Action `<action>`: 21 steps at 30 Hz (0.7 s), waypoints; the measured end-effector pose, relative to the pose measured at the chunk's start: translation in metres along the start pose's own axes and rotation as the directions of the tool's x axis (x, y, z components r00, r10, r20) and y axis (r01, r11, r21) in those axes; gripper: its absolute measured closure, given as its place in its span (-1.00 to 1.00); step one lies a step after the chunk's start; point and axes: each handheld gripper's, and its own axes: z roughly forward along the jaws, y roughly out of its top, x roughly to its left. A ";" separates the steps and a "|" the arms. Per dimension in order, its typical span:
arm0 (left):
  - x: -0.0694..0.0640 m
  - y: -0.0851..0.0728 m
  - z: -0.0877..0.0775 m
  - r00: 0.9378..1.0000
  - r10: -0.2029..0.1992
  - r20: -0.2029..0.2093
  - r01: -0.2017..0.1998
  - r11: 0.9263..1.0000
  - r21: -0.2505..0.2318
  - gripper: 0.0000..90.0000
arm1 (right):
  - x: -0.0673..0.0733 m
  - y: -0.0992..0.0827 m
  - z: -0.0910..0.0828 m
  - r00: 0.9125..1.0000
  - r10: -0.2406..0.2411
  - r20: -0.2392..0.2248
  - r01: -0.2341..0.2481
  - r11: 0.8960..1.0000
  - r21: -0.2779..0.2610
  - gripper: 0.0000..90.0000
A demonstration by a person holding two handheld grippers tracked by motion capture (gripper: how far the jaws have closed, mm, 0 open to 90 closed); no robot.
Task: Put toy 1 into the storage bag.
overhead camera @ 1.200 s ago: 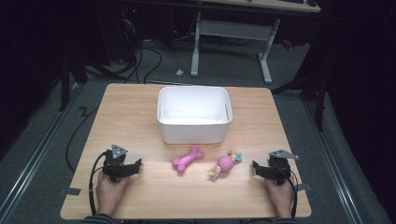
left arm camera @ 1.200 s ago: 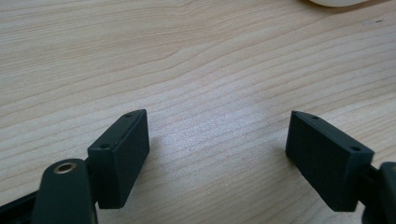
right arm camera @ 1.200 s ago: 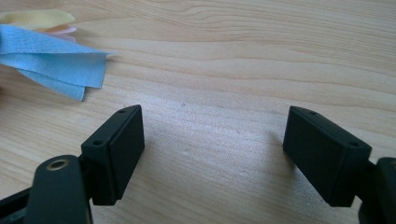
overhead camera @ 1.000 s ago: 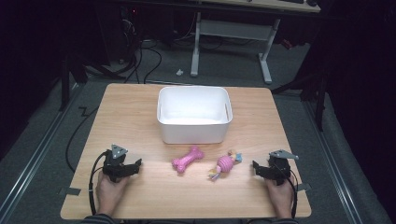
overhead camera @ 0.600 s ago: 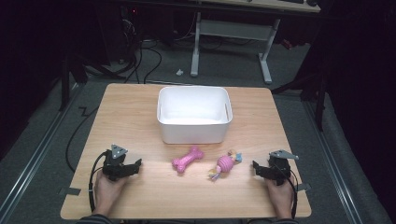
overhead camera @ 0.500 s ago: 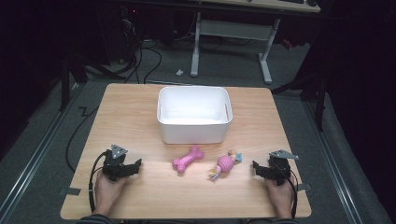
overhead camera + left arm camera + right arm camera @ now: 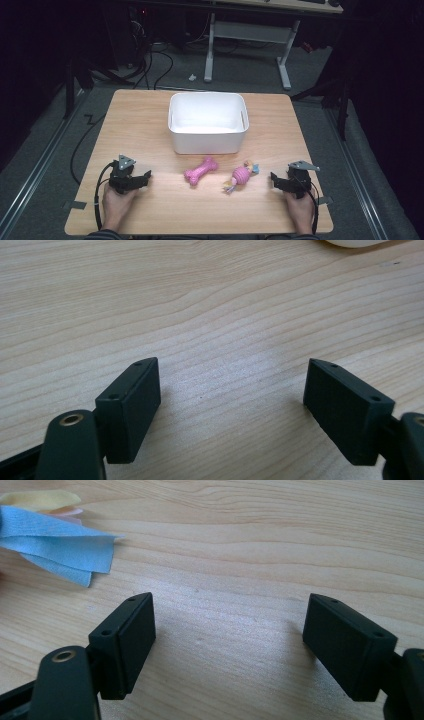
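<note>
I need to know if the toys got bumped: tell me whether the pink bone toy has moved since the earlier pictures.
No. The pink bone toy lies in the same spot just in front of the white bin, as before.

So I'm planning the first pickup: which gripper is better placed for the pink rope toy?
Right. The right gripper sits nearest the pink rope toy, jaws open toward it; the left gripper is beyond the pink bone.

A light wooden tabletop (image 7: 150, 115) stands mid-frame on grey floor (image 7: 250, 70). A white-legged desk (image 7: 247, 35) sits at the top, black cables (image 7: 160, 60) upper left, darkness around.
</note>
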 end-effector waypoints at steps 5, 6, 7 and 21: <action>0.001 0.001 -0.004 1.000 -0.017 0.020 0.017 1.000 -0.003 -0.47 | 0.000 0.000 0.000 1.000 -0.001 0.000 0.001 1.000 0.002 -0.52; 0.001 0.001 -0.005 0.999 -0.022 0.026 0.022 1.000 -0.004 -0.47 | 0.000 0.000 0.000 1.000 -0.001 0.000 0.001 1.000 0.002 -0.52; 0.001 0.001 -0.005 0.999 -0.022 0.026 0.022 1.000 -0.004 -0.46 | 0.000 0.000 0.000 1.000 -0.001 0.000 0.001 1.000 0.002 -0.52; -0.019 0.010 -0.018 0.994 0.051 0.091 -0.049 0.998 -0.031 -0.39 | 0.000 0.000 0.000 1.000 0.003 0.001 -0.003 1.000 0.002 -0.52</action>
